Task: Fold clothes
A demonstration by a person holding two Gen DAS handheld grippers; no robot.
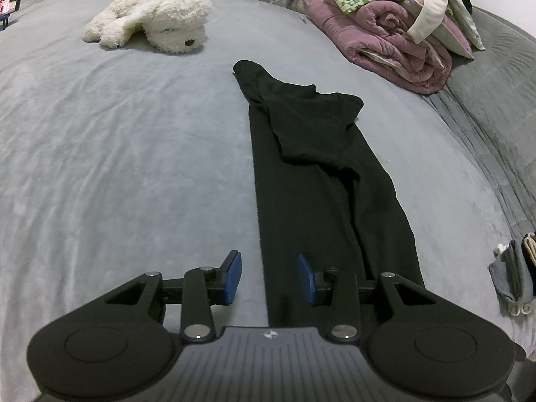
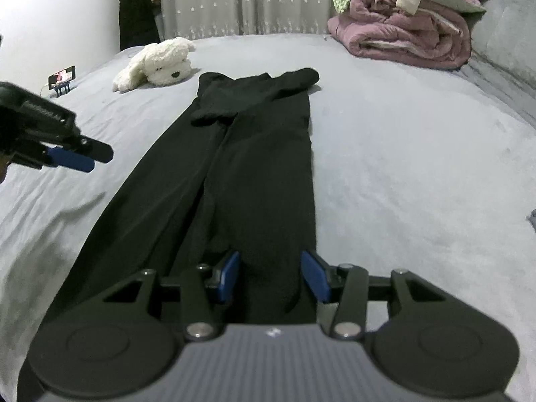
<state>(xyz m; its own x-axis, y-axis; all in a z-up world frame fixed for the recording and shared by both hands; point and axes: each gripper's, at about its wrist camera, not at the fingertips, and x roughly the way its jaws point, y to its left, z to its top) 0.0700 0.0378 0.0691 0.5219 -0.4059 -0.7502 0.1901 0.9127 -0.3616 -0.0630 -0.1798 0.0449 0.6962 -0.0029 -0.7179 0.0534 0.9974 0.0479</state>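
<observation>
A long black garment [image 1: 318,167] lies flat and narrow on the grey bed [image 1: 117,154], with a loose flap bunched across its far end. My left gripper [image 1: 269,261] is open just above the garment's near left edge; one pad is over the sheet, the other over the cloth. In the right wrist view the same garment [image 2: 254,154] runs away from me. My right gripper [image 2: 271,261] is open over its near end, with cloth lying between the blue pads [image 2: 231,274] but not pinched. The left gripper [image 2: 90,159] shows at the left, above the sheet.
A white plush dog [image 1: 157,21] lies at the far left of the bed. A rolled pink quilt [image 1: 395,40] topped with loose clothes sits far right. A phone on a stand [image 2: 62,78] is at the left edge. Small folded items [image 1: 516,274] lie near right.
</observation>
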